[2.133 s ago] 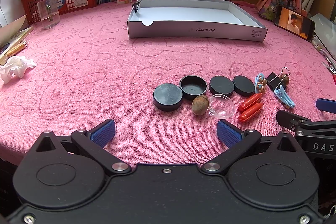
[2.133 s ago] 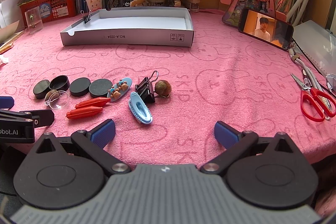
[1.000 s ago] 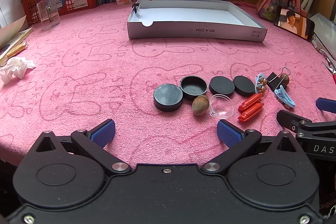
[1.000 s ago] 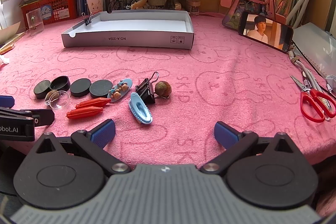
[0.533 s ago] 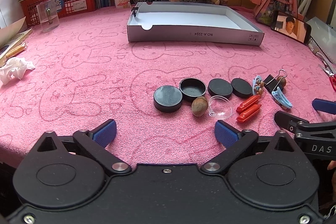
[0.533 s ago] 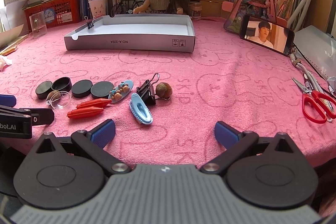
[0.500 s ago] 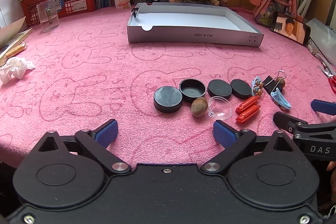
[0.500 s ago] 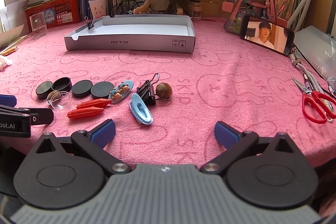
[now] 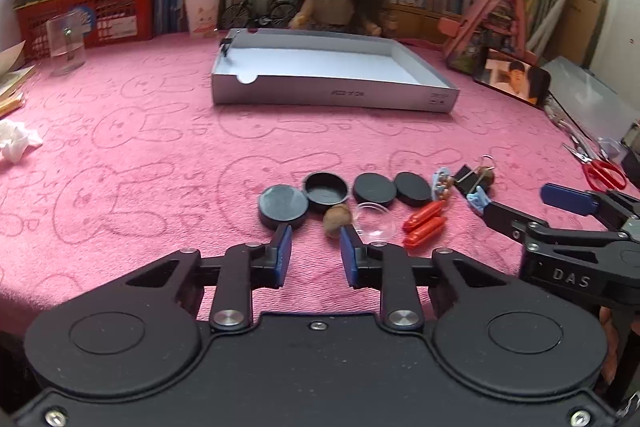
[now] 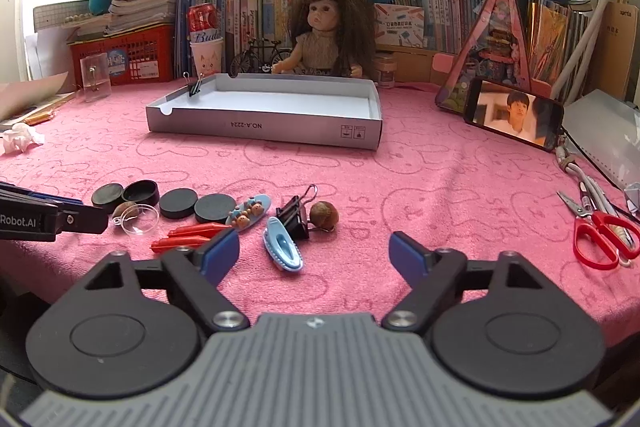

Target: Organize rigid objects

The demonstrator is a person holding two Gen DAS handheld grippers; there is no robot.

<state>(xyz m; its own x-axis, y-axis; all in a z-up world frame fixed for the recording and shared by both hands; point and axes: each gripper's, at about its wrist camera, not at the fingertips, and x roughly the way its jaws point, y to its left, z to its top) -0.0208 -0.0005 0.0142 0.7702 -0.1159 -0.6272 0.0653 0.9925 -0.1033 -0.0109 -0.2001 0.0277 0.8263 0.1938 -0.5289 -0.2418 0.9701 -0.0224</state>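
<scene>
L gripper (image 9: pixel 313 241) jaws narrowed w/ a gap, nothing between, tips just short of the walnut (image 9: pixel 337 220) and black lid (image 9: pixel 283 206). R gripper (image 10: pixel 315 251) spread wide, empty, above the blue hair clip (image 10: pixel 283 243). Landmark = grey box tray (image 9: pixel 336 95): small items sit in a row well in front of it on the pink cloth (image 9: pixel 120 155); clear dome (image 9: pixel 375 220) just right of the walnut.

left gripper (image 9: pixel 314 247): low at the tablecloth's near edge, jaws narrowed to a small gap, gripping nothing | right gripper (image 10: pixel 314 253): beside it, jaws spread wide, empty, pointing forward
</scene>
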